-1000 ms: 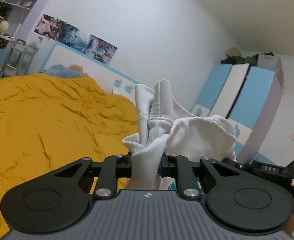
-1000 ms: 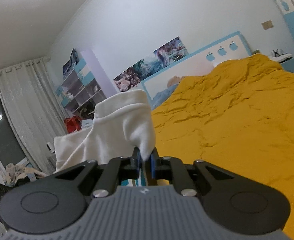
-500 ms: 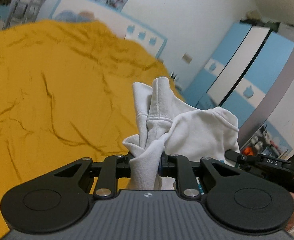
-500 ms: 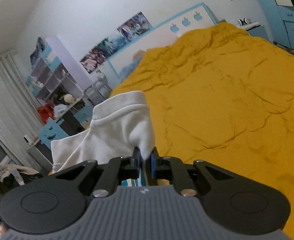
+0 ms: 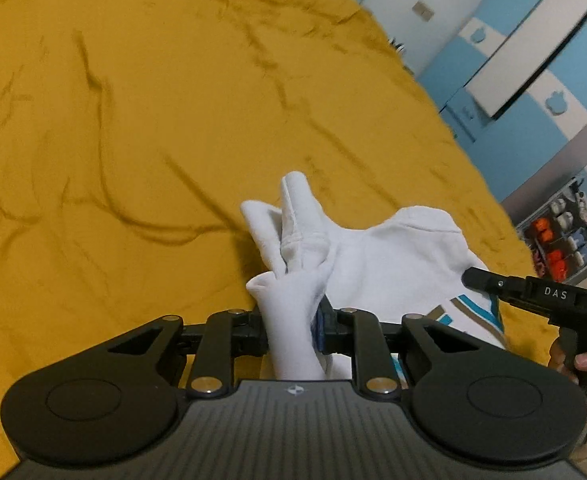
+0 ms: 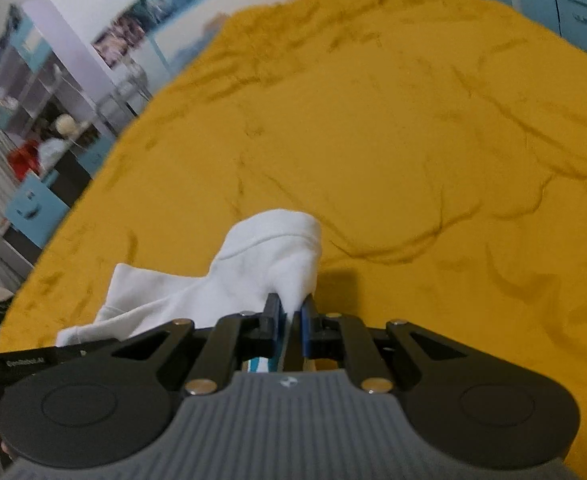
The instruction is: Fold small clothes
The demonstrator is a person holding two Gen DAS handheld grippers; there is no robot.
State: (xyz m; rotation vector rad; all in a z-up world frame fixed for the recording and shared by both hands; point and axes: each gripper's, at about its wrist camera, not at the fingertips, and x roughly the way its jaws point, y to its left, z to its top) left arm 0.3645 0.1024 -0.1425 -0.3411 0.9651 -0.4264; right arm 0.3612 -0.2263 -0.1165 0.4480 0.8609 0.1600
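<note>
Left wrist view: white garment [image 5: 393, 256] spans sideways between left gripper [image 5: 291, 320], its jaws opening around bunched cloth, and right gripper [image 6: 291, 314], clenched on its other end, above the bed [image 5: 133, 120].

Bare yellow bedspread [image 5: 141, 112] lies ahead; only the white garment [image 5: 377, 264] intervenes.

A small white garment [image 5: 377, 264] with teal and tan stripes hangs bunched above a mustard-yellow bedspread [image 5: 153, 120]. Its two ends are held up.
</note>
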